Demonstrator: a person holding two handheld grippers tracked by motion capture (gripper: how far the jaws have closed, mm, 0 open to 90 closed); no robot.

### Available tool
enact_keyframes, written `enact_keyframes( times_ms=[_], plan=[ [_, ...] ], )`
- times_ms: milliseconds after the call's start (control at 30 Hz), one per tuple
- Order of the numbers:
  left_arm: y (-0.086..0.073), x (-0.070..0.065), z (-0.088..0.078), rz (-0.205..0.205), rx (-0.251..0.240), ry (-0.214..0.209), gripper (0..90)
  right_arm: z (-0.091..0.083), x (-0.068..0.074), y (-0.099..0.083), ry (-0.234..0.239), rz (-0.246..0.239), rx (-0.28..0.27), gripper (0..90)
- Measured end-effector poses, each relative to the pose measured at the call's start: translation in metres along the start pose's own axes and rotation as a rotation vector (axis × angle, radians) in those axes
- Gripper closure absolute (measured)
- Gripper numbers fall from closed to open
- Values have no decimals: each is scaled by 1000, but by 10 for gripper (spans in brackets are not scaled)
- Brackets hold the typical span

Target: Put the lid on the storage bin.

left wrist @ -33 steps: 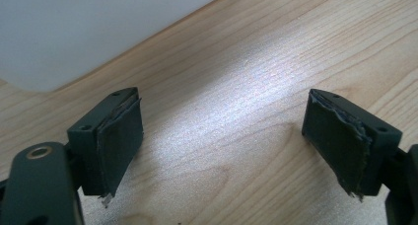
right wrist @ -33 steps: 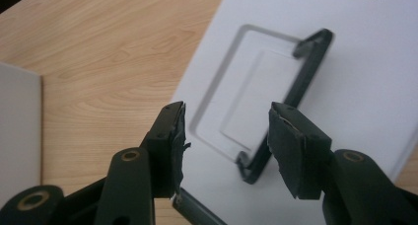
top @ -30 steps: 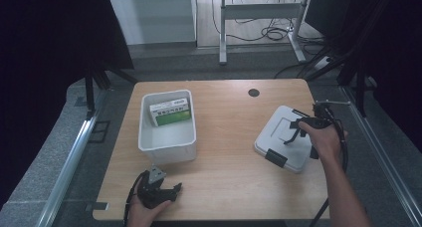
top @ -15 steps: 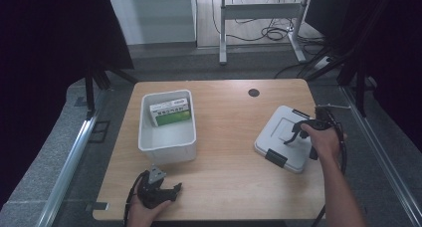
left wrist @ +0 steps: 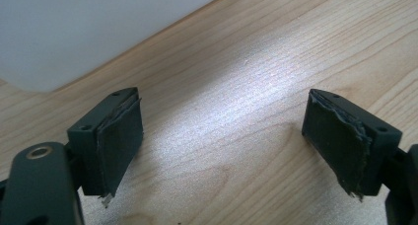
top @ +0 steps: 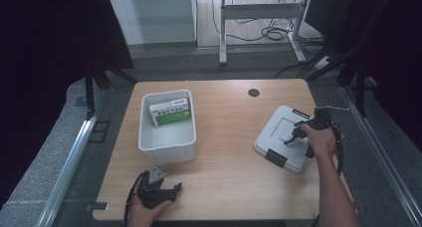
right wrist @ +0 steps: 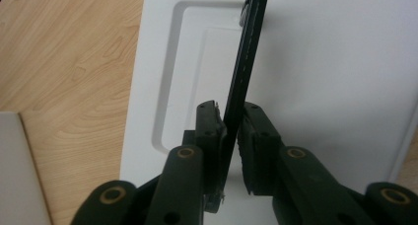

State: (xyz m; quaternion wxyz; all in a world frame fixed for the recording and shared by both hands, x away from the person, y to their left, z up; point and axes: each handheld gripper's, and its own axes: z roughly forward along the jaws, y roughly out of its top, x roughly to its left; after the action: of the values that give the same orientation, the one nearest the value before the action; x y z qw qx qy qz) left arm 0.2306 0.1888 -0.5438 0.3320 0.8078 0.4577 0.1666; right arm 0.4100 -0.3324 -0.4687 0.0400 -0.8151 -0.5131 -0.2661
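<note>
Right claw pinching lid handle between pads.

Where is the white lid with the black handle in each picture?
High view: the white lid lies on the right of the table, under the right gripper.
Left gripper view: the lid is not in it; the open jaws stand over bare wood.
Right gripper view: the lid spreads behind the jaws, which have just been closing on its black handle.
Shared landmark: the wooden table.

Lab: black curtains, metal frame, floor cables, wooden table.
</note>
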Motion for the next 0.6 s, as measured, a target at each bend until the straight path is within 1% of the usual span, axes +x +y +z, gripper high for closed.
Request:
enact_keyframes(
  times_ms=[133,200,400,433,600],
  plan=[
    [0,0,0,0,0,0,156,0,0,1,2,24,6,814],
    [0,0,0,0,0,0,156,0,-1,1,6,44,6,819],
    [0,0,0,1,0,0,156,-1,-1,1,4,72,3,835],
    [0,0,0,0,0,0,157,-1,0,1,8,83,2,841],
    [0,0,0,0,0,0,156,-1,2,0,3,78,4,844]
  ],
)
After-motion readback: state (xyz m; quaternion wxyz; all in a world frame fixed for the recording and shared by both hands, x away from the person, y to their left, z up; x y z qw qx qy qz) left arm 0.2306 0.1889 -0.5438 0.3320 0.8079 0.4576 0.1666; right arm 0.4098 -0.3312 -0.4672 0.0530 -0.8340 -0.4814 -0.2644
